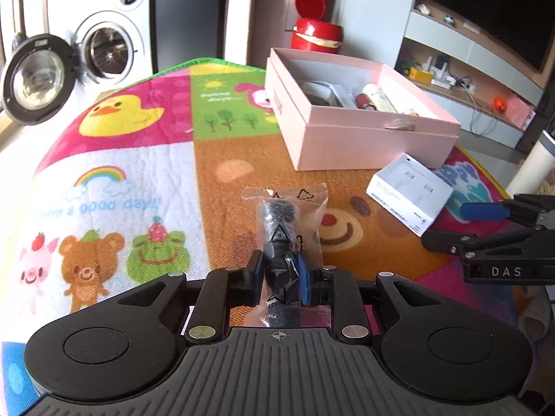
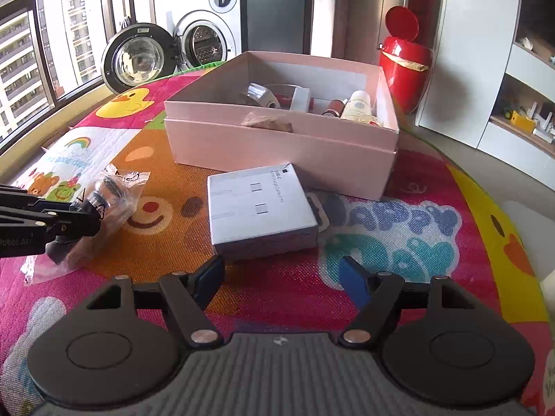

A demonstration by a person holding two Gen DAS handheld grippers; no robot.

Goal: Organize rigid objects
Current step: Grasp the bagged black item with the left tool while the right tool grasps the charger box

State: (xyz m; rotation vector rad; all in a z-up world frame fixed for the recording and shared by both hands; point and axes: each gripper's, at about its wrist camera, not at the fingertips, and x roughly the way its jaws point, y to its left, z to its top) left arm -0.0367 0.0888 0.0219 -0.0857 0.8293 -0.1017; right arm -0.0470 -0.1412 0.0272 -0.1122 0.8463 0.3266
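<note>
Plastic bag (image 1: 286,228) clamped in left gripper (image 1: 281,279); right gripper (image 2: 282,277) open.
Long axis points straight ahead; near end hidden.

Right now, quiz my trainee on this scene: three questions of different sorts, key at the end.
1. True or false: the left gripper is shut on the bagged black part.
2. Multiple choice: the white carton lies A) inside the pink box, B) on the mat in front of the pink box, C) in the right gripper.
3. Fill in: the right gripper's jaws are ____.

Key: 1 true; 2 B; 3 open.
</note>
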